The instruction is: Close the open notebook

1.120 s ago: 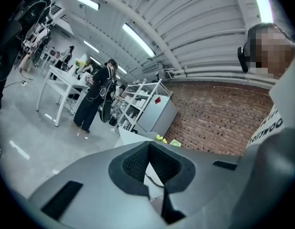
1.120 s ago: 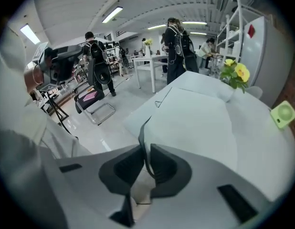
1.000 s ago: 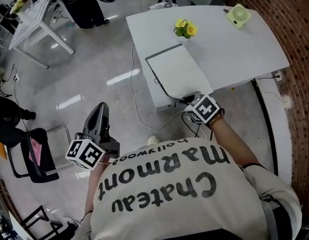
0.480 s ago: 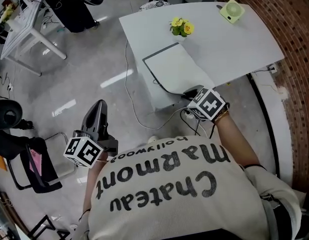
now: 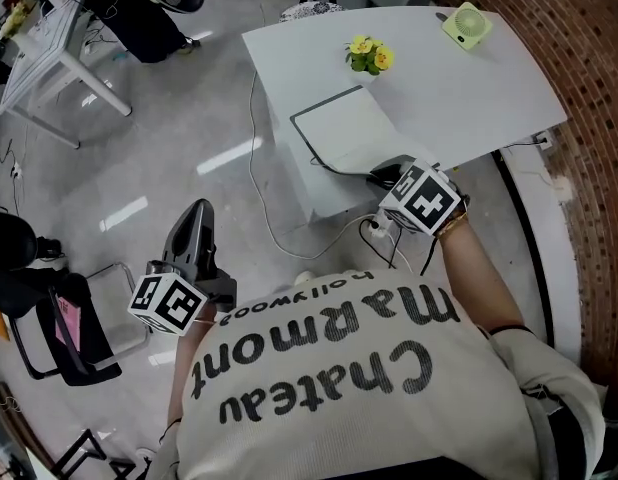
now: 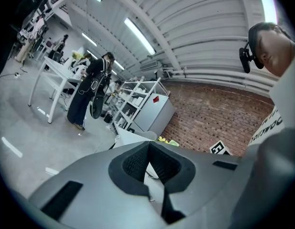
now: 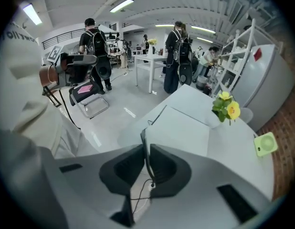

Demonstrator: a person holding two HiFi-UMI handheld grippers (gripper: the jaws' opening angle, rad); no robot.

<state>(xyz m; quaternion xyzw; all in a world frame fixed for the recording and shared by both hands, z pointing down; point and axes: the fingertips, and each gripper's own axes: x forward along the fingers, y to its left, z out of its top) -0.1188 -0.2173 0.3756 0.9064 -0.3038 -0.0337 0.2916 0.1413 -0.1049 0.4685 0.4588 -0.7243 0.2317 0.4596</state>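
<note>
I have the right gripper [image 7: 146, 163] pinching the near cover edge of the white dark-edged notebook [image 5: 354, 138], open on the pale table [image 5: 469, 88] — cover barely raised, whole fold-over left. Left gripper [image 6: 148, 162] pressed together, empty.

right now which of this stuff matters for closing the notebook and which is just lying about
In the job: notebook; right gripper, shut on its cover.
Just lying about: yellow flowers; green fan; floor cable; left gripper, away from the table.

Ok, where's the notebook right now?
Head view, centre: the notebook lies on the white table's near left corner, below the yellow flowers, its near edge in the right hand-held gripper.
</note>
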